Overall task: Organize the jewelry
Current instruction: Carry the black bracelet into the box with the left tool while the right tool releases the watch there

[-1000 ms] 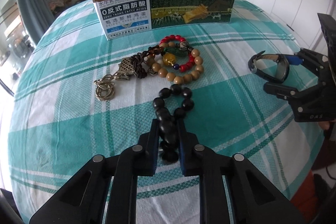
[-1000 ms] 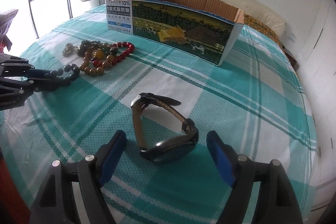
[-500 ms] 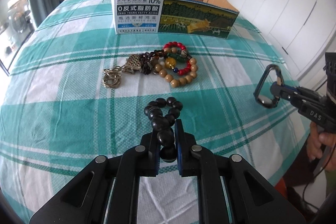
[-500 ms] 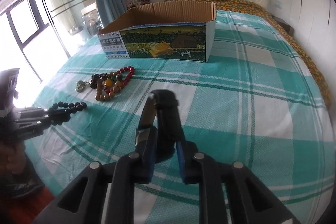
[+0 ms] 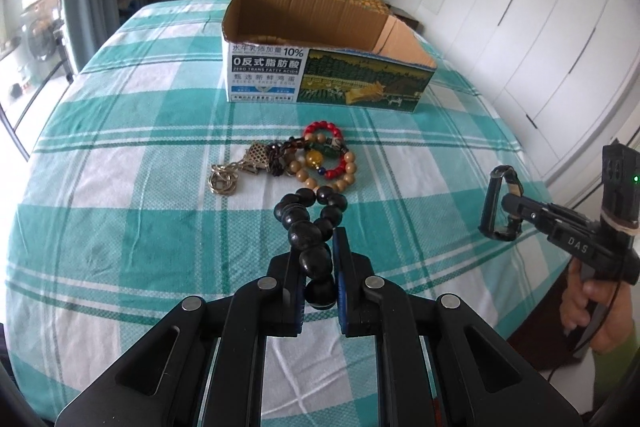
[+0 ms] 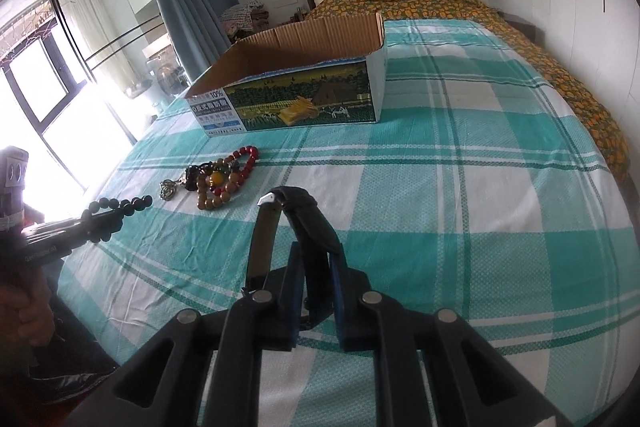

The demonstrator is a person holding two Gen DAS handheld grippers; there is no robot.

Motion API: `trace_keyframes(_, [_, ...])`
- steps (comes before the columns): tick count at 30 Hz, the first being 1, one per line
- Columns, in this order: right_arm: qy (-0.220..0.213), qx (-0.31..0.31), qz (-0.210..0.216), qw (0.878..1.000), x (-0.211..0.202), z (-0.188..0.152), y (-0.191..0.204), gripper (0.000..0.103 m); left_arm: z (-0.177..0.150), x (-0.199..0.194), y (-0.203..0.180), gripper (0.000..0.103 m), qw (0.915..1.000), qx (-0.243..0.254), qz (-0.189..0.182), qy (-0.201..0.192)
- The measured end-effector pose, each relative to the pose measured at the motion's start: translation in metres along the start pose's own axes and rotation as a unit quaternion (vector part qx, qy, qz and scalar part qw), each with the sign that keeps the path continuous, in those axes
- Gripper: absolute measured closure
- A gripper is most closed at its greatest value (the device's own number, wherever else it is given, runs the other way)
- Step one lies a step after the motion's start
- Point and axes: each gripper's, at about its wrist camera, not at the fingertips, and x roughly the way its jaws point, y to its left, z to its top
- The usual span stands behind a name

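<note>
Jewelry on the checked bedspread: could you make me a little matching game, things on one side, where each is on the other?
Things:
1. black bead bracelet
2. dark strap wristwatch
3. red and tan bead bracelets
4. printed cardboard box

Places:
A. lying on the bedspread
B. between the right gripper fingers
C. standing open beyond the beads
D. between the left gripper fingers

Pairs: 1-D, 2-B, 3-A, 4-C

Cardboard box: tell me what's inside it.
The cardboard box is open-topped; only bare corrugated inner walls show in either view. Its floor is hidden behind the front wall, so its contents cannot be told.
</note>
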Motion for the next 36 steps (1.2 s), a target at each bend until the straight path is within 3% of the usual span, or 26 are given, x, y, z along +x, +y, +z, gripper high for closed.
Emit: trace_keyframes(36, [-0.02, -0.025, 0.04, 0.999, -0.036, 0.013, 0.048, 0.09, 0.016, -0.035, 0.0, 0.093, 0.9989, -0.014, -0.028, -0.036])
